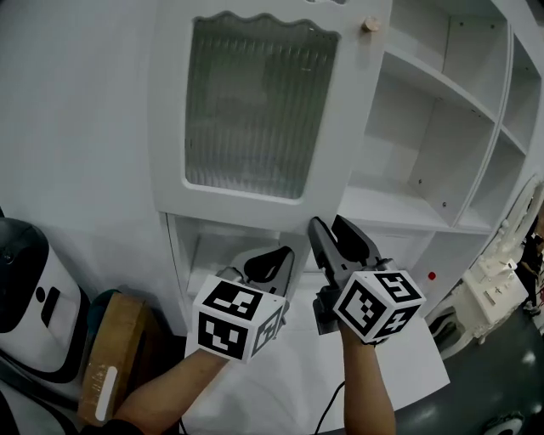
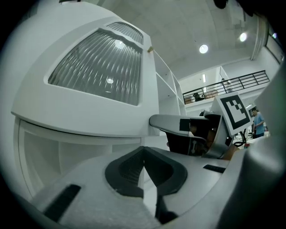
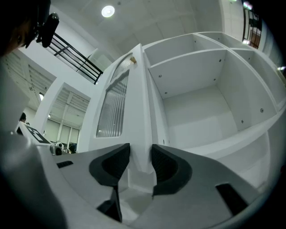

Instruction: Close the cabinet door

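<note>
The white cabinet door [image 1: 255, 110] with a ribbed glass pane stands swung open, and its small knob [image 1: 371, 25] is at the top right corner. My right gripper [image 1: 325, 231] reaches up to the door's lower corner. In the right gripper view the door's edge [image 3: 139, 112] fills the space between the right gripper's [image 3: 140, 163] two dark pads, which press on both faces. My left gripper [image 1: 270, 262] is just left of it under the door [image 2: 98, 71]. The left gripper [image 2: 143, 154] has its pads met at the tips with nothing between them.
Open white shelves [image 1: 425, 127] fill the cabinet to the right of the door. A white appliance [image 1: 30, 306] and a brown box [image 1: 110, 353] stand at the lower left. White furniture [image 1: 493, 272] is at the far right. A white ledge [image 1: 408, 357] lies below my hands.
</note>
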